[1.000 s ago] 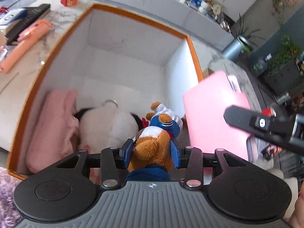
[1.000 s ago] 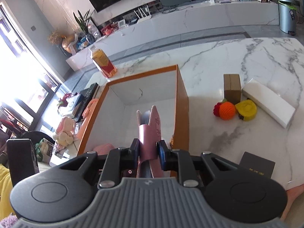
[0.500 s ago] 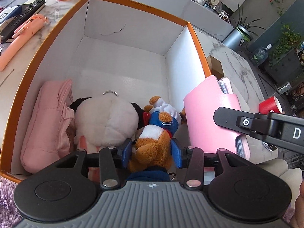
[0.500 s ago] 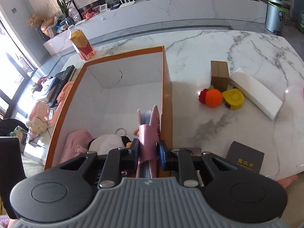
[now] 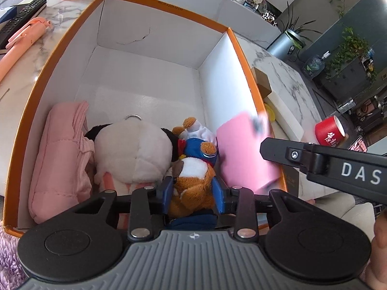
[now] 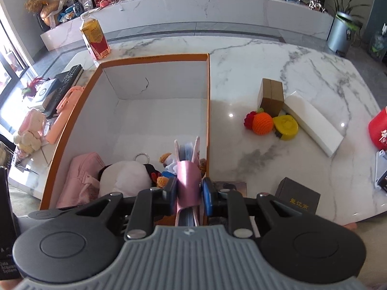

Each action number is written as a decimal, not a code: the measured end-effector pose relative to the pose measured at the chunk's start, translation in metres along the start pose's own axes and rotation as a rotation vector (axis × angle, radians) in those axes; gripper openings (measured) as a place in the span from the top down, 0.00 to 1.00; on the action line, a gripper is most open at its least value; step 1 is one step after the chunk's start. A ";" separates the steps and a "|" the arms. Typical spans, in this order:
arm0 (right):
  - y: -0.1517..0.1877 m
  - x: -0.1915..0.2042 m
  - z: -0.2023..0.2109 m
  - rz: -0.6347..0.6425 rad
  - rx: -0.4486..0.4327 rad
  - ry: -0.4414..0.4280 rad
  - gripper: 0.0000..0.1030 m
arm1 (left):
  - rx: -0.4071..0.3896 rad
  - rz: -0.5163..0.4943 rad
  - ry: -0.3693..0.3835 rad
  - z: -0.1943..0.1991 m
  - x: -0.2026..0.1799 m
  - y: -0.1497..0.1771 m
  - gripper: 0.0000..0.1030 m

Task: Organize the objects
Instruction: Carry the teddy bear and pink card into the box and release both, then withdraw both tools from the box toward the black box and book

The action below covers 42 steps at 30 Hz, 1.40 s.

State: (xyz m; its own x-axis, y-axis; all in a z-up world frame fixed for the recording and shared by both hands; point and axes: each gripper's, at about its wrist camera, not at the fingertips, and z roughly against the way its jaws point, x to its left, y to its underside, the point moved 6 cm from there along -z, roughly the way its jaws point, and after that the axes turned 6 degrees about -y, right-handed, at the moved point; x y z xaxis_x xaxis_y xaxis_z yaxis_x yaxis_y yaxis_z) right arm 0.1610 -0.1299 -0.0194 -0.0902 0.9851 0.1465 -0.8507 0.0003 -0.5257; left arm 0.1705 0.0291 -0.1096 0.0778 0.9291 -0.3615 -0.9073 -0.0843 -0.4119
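An open box with an orange rim (image 5: 244,55) (image 6: 208,111) stands on the marble table. Inside lie a pink pouch (image 5: 60,157) (image 6: 77,178) and a black-and-white plush (image 5: 133,152) (image 6: 123,178). My left gripper (image 5: 193,194) is shut on a brown bear plush in blue clothes (image 5: 193,169), low in the box beside the black-and-white plush. My right gripper (image 6: 188,193) is shut on a pink notebook (image 6: 187,169) (image 5: 244,152), held upright just inside the box's right wall.
On the table right of the box lie a brown carton (image 6: 271,96), a white box (image 6: 314,125), a knitted orange fruit (image 6: 262,123), a yellow tape measure (image 6: 286,126), a dark box (image 6: 298,199) and a red cup (image 5: 329,130). Left: bottle (image 6: 95,37), remote (image 6: 65,79), pink case (image 5: 21,41).
Both grippers have moved lower towards the box. The bear now sits deeper beside the black-and-white plush. The pink notebook has come down inside the right wall.
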 end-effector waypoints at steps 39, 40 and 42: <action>-0.013 0.020 -0.067 0.519 0.138 0.044 0.96 | 0.014 -0.047 0.080 -0.017 -0.006 -0.005 0.65; -0.013 0.019 -0.065 0.514 0.128 0.036 0.95 | 0.011 -0.049 0.079 -0.017 -0.006 -0.004 0.65; -0.012 0.019 -0.054 0.506 0.087 0.028 0.93 | -0.013 -0.053 0.069 -0.013 -0.007 -0.004 0.65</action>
State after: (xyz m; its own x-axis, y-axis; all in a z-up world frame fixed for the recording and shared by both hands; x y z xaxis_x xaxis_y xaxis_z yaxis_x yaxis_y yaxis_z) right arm 0.1973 -0.1020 -0.0560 -0.4887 0.8625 -0.1313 -0.7443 -0.4907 -0.4530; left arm 0.1792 0.0187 -0.1165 0.1544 0.9054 -0.3955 -0.8957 -0.0407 -0.4428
